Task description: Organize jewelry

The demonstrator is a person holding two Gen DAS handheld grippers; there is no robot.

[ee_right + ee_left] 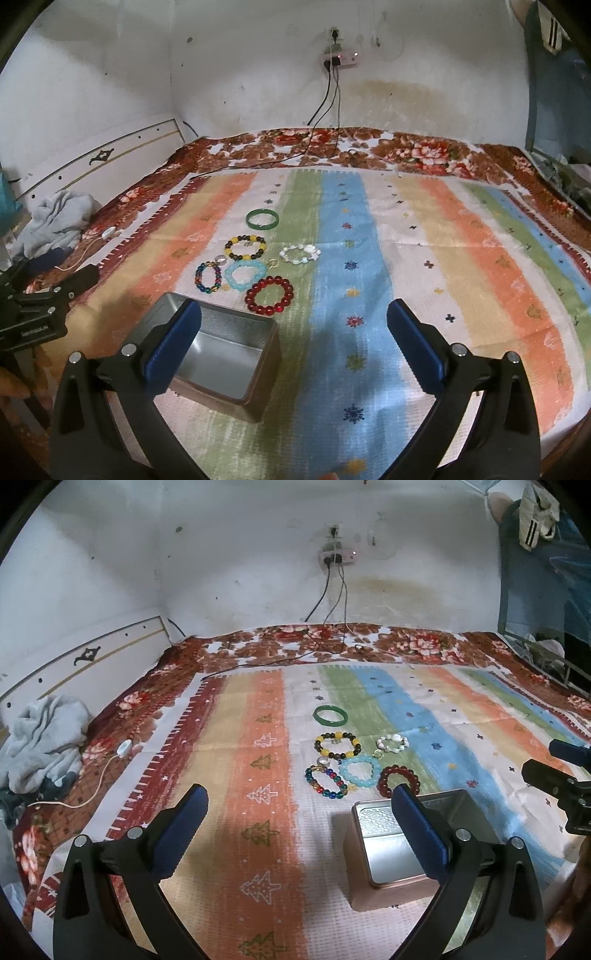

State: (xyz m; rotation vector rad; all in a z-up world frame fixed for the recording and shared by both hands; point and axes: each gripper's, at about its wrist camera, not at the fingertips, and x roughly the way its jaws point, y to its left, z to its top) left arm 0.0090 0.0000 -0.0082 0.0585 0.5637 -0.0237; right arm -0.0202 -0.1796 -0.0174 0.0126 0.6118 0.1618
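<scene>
Several bracelets lie on the striped cloth: a green bangle, a yellow-and-brown bead bracelet, a white one, a light blue one, a multicoloured one and a dark red one. An open metal tin stands in front of them, its inside bare. My left gripper is open, left of the tin. My right gripper is open, right of the tin.
A small ring and a gold charm lie among the bracelets. A grey garment and a white cable lie at the left. Cables run from a wall socket onto the floral bedspread.
</scene>
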